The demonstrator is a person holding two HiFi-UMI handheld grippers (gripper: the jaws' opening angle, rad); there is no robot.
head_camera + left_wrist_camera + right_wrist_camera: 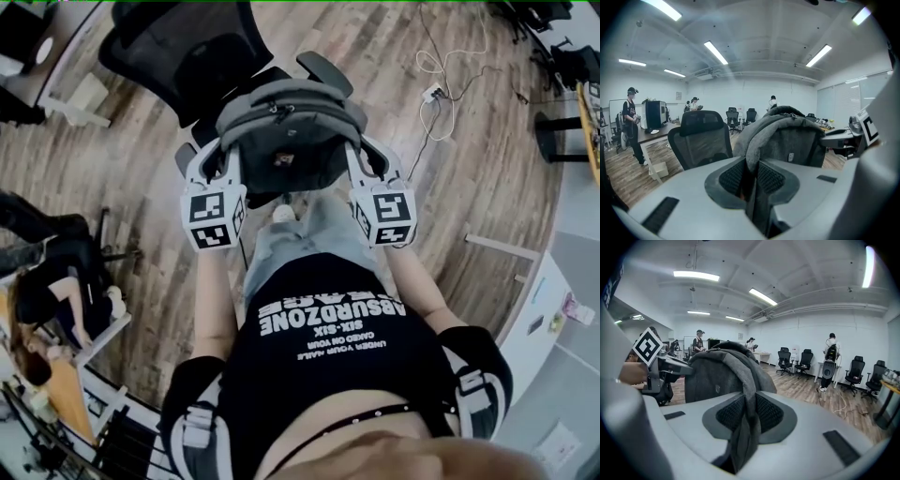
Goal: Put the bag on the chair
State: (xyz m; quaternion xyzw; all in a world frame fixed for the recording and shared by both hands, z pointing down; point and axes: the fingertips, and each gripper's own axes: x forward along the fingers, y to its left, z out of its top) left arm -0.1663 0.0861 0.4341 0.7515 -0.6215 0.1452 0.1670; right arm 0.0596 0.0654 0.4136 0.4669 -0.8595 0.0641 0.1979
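Gripper views alone show your left gripper (750,180) and right gripper (747,416) pinching the bag (787,136) by its gray fabric; head view shows it over the chair (183,47).

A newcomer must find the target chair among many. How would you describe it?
On the wood floor, straight ahead of the person, stands a black mesh-backed office chair. It is the one just beyond the grey backpack clamped by the left gripper and right gripper; other chairs stand far off.

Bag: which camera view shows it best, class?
Head view: the grey bag shows at full width from above, by the chair. Each gripper view shows only one side, with its fabric pinched between the jaws.
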